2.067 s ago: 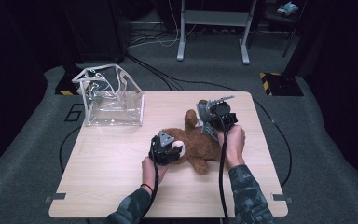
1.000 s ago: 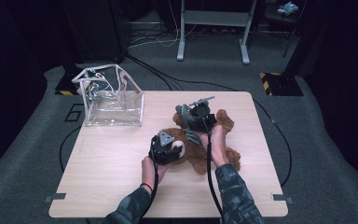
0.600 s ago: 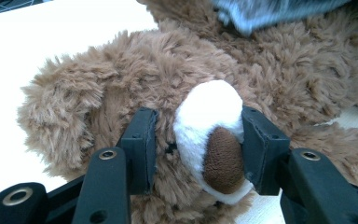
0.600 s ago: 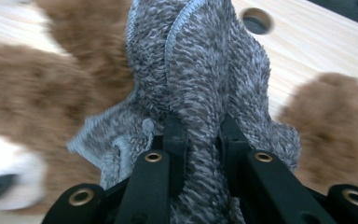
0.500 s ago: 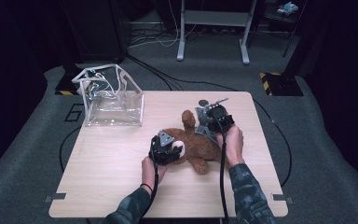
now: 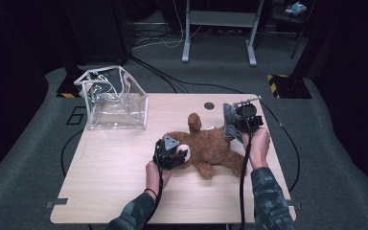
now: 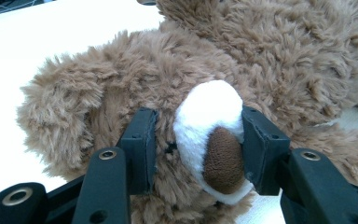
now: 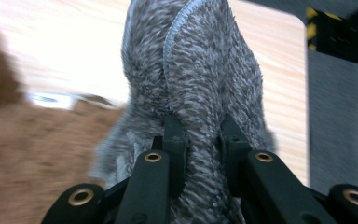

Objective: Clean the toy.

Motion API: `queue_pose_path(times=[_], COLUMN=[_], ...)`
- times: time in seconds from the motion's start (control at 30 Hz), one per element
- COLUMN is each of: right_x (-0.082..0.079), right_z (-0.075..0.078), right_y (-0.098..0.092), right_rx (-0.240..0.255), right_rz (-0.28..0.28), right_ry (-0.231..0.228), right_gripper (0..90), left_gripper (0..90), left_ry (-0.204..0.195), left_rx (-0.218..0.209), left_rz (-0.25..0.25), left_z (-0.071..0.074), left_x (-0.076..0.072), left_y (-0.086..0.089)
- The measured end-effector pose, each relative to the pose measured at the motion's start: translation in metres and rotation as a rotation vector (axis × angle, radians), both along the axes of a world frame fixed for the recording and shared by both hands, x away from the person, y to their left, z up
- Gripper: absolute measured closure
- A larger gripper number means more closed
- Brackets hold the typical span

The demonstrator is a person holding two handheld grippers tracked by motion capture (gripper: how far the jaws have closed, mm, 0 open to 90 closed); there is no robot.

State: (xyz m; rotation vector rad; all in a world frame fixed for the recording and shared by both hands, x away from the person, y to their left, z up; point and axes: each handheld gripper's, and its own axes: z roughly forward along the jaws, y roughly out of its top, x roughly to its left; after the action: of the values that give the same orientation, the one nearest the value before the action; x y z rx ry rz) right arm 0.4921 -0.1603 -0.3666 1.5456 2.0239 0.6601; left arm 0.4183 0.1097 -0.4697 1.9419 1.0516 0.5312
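Our right gripper has just swung back out from over the brown plush teddy bear to the bench's outer side, away from our left gripper, carrying a mottled grey fuzzy cloth piece clamped tight between its jaws. A second ago it sat above the bear's chest; now it hangs just past the bear's far shoulder, and the right gripper view is streaked with that travel. Our left gripper has not shifted: its jaws are clenched on the bear's head, one pad in the brown fur, the other against the white muzzle with its brown nose.

We read this as the cloth being worked loose or positioned while the head is pinned; the bear lies flat on the pale wooden bench, stretching from the left gripper across to just beneath the right one.

A clear plastic bag with white handles stands well away from the left gripper, on its outer side, toward the far edge. A small dark round hole in the bench lies near the right gripper, inward of it. Nothing blocks the way to the bag, though the bear's raised arm pokes up between the two grippers and each trailing cable runs back along a forearm.
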Motion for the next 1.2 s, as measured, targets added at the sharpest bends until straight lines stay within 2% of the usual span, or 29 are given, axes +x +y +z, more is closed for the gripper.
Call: queue_pose_path(times=[0.1, 0.2, 0.27, 0.33, 0.43, 0.47, 0.53, 0.57, 0.6, 0.73, 0.77, 0.87, 0.93, 1.0, 1.1, 1.2], right_x=[-0.006, -0.011, -0.014, -0.015, -0.013, -0.011, -0.009, -0.009, -0.007, 0.0, 0.0, 0.011, 0.016, 0.02, 0.024, 0.023], right_z=[0.007, 0.003, -0.003, -0.012, -0.024, -0.026, -0.026, -0.025, -0.026, -0.023, -0.023, -0.022, -0.024, -0.026, -0.031, -0.03], right_y=[0.016, 0.04, 0.059, 0.073, 0.083, 0.082, 0.079, 0.077, 0.073, 0.057, 0.057, 0.035, 0.023, 0.013, -0.003, -0.018], right_rx=[0.057, 0.103, 0.104, 0.086, 0.058, 0.054, 0.049, 0.047, 0.048, 0.062, 0.062, 0.038, 0.041, 0.023, 0.011, -0.006], right_rz=[0.07, 0.17, 0.228, 0.275, 0.284, 0.288, 0.274, 0.259, 0.258, 0.193, 0.193, 0.128, 0.092, 0.051, -0.013, -0.059], right_ry=[-0.012, 0.004, 0.031, 0.056, 0.089, 0.08, 0.078, 0.091, 0.079, 0.087, 0.087, 0.076, 0.085, 0.094, 0.113, 0.111], right_gripper=[77.0, 76.9, 76.9, 76.9, 76.9, 76.9, 77.0, 77.0, 77.0, 76.8, 76.8, 76.9, 77.0, 77.1, 77.1, 77.0], left_gripper=[51.6, 51.6, 51.5, 51.6, 51.5, 51.5, 51.5, 51.5, 51.5, 51.5, 51.5, 51.5, 51.5, 51.5, 51.5, 51.5], left_ry=[-0.001, 0.0, -0.004, 0.0, -0.006, -0.007, -0.004, -0.003, -0.003, -0.004, -0.004, -0.003, -0.003, -0.003, -0.002, 0.0], left_rx=[-0.004, -0.001, -0.001, 0.0, -0.002, -0.003, -0.004, -0.004, -0.004, -0.003, -0.003, -0.003, -0.001, -0.001, 0.001, 0.001], left_rz=[0.004, 0.003, 0.008, 0.002, 0.006, 0.007, 0.002, 0.002, 0.002, 0.0, 0.0, -0.001, -0.002, -0.003, -0.004, -0.005], left_z=[0.0, 0.0, 0.0, 0.0, -0.001, -0.001, 0.0, 0.0, 0.0, 0.0, 0.0, 0.0, 0.0, 0.0, 0.0, 0.0], left_x=[0.0, 0.0, 0.0, 0.0, 0.0, 0.0, 0.0, 0.0, 0.0, 0.0, 0.0, 0.0, 0.0, 0.0, 0.0, 0.0], left_y=[0.0, 0.0, 0.0, 0.0, 0.0, 0.0, 0.0, 0.0, 0.0, 0.0, 0.0, 0.0, 0.0, 0.0, 0.0, 0.0])
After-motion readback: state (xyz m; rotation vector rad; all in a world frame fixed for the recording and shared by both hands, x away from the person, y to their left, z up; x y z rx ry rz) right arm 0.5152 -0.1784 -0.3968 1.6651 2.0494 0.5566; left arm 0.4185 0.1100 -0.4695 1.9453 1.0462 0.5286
